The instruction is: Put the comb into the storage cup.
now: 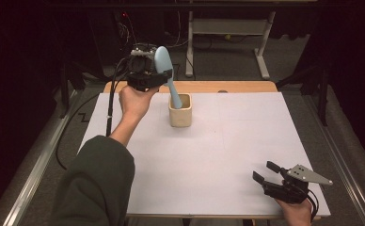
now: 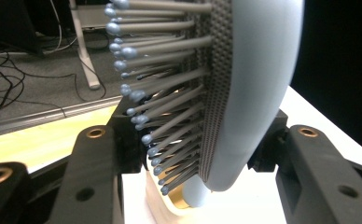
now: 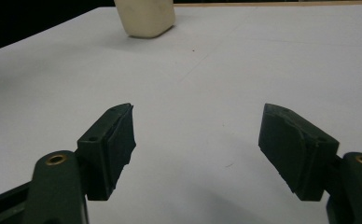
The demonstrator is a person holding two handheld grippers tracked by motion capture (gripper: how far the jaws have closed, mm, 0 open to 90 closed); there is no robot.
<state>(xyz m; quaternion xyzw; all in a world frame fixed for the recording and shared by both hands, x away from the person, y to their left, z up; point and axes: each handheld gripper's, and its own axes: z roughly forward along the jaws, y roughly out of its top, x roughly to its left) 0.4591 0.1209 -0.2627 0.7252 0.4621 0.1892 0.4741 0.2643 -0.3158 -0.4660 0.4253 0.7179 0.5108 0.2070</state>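
A pale blue hairbrush stands tilted with its handle down inside a cream square cup at the back middle of the white table. My left gripper is shut on the brush just below its head. In the left gripper view the brush head and its bristles sit between the jaws, one pad on the bristle side and one on the smooth back, with the cup rim below. My right gripper rests open at the front right, nothing between its fingers. The right gripper view also takes in the cup, far ahead of the right gripper.
A wooden strip runs along the table's far edge. Beyond it stand a white desk frame and cables on the grey floor. Dark floor and metal rails flank the table on both sides.
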